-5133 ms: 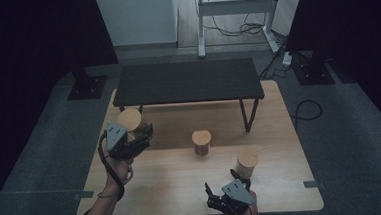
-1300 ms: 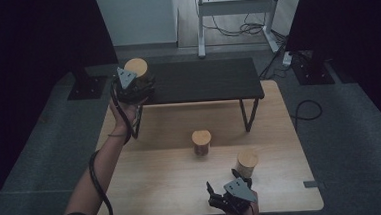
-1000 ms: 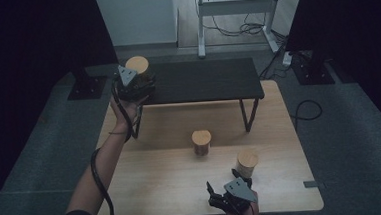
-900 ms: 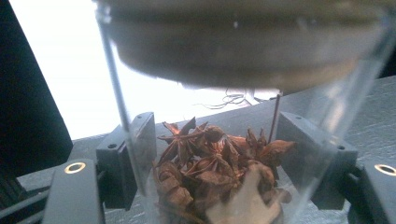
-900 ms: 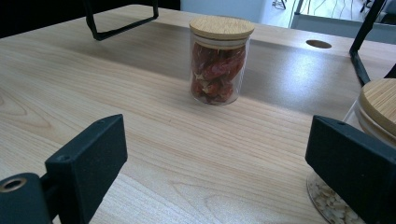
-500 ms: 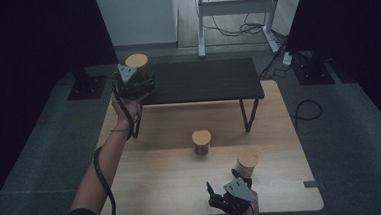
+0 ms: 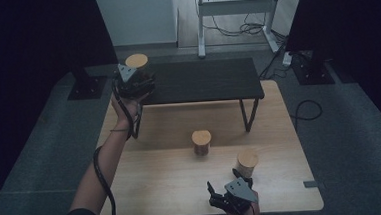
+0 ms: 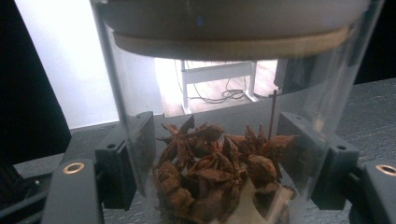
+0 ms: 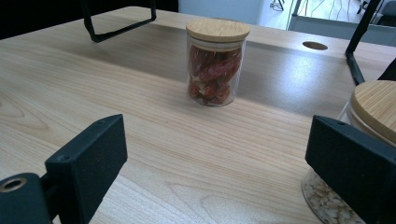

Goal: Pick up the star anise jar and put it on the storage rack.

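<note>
My left gripper [image 7: 136,81] is shut on a glass jar of star anise [image 8: 219,163] with a wooden lid [image 7: 136,60], holding it over the left end of the black shelf [image 7: 202,81]. Both jaws press the jar's sides in the left gripper view. My right gripper [image 7: 223,198] stands open low at the table's near edge, nothing between its jaws. A jar of dried red chillies [image 9: 215,63] stands mid-table [image 7: 201,142]. A third wooden-lidded jar [image 7: 247,163] of pale pieces [image 9: 369,154] sits just beside the right gripper's right jaw.
The light wooden table [image 7: 157,174] carries the black shelf on thin metal legs [image 7: 249,115]. Dark speaker stands flank the back corners, and a white desk frame [image 7: 232,7] with cables stands behind. A cable [image 7: 304,111] lies on the floor at the right.
My left gripper has carried the star anise jar from the table's left side up to the black shelf's left end, drifting slightly further back in the last second. The right gripper has stayed put.
</note>
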The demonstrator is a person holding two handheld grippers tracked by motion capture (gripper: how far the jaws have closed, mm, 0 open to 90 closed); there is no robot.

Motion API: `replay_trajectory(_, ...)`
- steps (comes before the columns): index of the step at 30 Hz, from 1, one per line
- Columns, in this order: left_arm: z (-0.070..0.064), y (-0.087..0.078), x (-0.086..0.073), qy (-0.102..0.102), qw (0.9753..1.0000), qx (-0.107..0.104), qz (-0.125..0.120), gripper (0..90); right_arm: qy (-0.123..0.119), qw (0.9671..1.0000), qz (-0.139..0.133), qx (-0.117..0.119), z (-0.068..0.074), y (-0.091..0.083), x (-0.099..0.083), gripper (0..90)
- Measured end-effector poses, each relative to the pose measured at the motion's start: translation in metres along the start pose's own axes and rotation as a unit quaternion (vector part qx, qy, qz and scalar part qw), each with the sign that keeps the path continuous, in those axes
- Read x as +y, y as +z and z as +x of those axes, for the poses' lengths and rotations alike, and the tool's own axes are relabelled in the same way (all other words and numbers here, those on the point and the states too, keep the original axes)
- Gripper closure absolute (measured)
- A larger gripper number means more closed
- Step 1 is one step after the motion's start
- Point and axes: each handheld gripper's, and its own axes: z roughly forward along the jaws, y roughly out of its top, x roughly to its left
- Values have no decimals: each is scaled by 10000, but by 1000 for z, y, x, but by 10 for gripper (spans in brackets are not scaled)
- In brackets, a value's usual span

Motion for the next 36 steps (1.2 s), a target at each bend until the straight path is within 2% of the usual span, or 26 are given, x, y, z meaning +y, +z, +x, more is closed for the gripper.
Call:
replay_trajectory(6, -1, 0, 1, 19, 10000, 22, 21, 252, -9, 10000, -11, 0, 1, -1, 0, 51)
replay_trajectory(11, -5, -1, 0, -30, 9999, 112, 19, 128, -13, 10000, -27, -1, 1, -2, 0, 51)
replay_trajectory(17, -3, -5, 0, -57, 10000, 25, 11, 87, -16, 10000, -32, -2, 1, -3, 0, 51)
replay_trajectory(24, -5, -13, 2, -142, 9999, 66, 8, 29, -63, 10000, -59, 19, 3, -5, 0, 51)
replay_trajectory(36, -5, -23, -4, -212, 9998, 49, 22, 28, -70, 10000, -69, 8, 5, -6, -1, 51)
